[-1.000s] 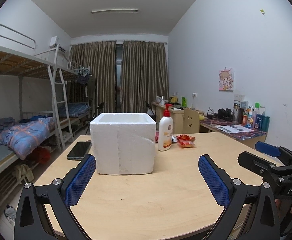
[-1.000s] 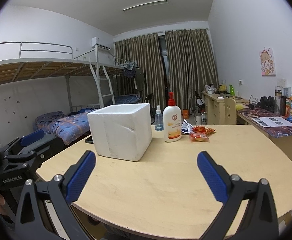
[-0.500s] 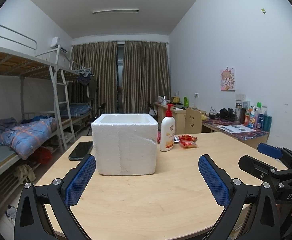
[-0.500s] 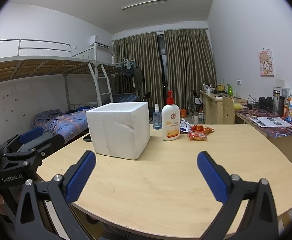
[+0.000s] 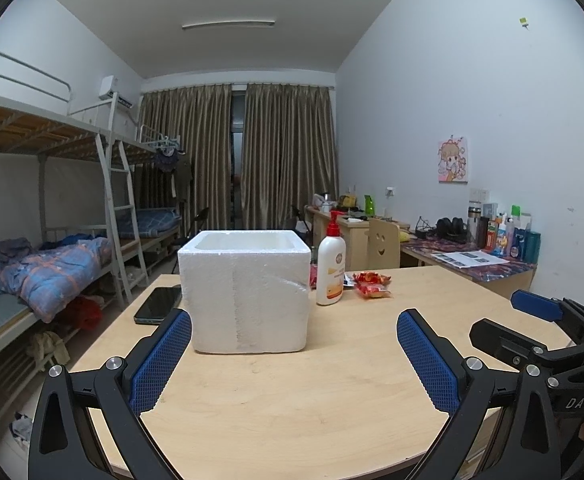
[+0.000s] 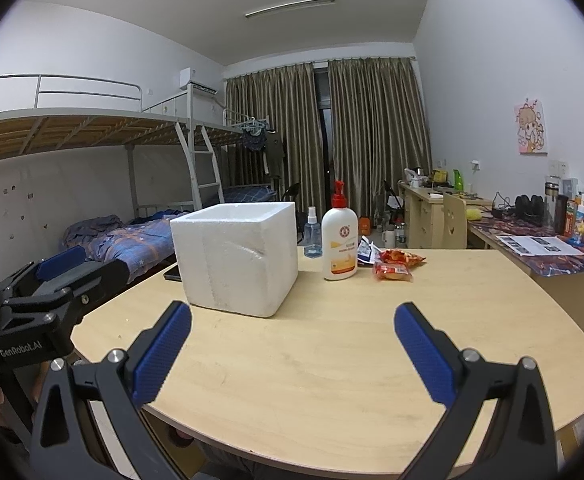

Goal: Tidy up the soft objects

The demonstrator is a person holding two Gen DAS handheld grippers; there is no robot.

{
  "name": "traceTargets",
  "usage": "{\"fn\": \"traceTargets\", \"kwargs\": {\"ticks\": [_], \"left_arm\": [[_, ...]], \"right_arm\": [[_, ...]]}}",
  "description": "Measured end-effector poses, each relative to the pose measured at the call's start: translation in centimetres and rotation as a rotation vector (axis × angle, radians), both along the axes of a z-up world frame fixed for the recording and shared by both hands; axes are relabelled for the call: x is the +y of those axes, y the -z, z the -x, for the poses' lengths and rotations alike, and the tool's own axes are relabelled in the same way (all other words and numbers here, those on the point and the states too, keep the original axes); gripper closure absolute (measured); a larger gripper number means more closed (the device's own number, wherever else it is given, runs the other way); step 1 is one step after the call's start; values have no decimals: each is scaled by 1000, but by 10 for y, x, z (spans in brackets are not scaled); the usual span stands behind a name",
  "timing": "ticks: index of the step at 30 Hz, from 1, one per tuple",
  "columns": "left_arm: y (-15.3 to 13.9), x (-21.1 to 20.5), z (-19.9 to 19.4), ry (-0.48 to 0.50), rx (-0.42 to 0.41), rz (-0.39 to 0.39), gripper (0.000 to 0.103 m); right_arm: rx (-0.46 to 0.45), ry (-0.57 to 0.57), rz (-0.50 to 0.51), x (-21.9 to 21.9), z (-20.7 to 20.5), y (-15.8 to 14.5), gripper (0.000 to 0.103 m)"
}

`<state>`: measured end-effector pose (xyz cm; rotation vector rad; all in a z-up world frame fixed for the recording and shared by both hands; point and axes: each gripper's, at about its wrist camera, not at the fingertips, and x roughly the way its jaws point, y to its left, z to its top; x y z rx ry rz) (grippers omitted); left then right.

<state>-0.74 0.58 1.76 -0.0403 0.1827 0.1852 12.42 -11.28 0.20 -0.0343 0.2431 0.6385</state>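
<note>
My left claw wide and empty, my right claw wide too, bumpy blue pads, square white foam box on smooth wooden tabletop, crinkly red snack packets beside lotion pump bottle

The room was evenly, rather dimly lit by a ceiling strip light, giving a cool grey cast. Shadows on the bench were soft and faint. Both fisheye views bent the walls and had black vignetted corners. Focus was sharp throughout, without glare.
</note>
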Motion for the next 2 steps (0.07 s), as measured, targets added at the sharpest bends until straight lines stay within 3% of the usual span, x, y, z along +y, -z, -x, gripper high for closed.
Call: {"fn": "traceTargets", "kwargs": {"ticks": [2], "left_arm": [[0,-1,1,1,-2,-2,0]], "right_arm": [[1,-1,-1,0,0,0,0]]}}
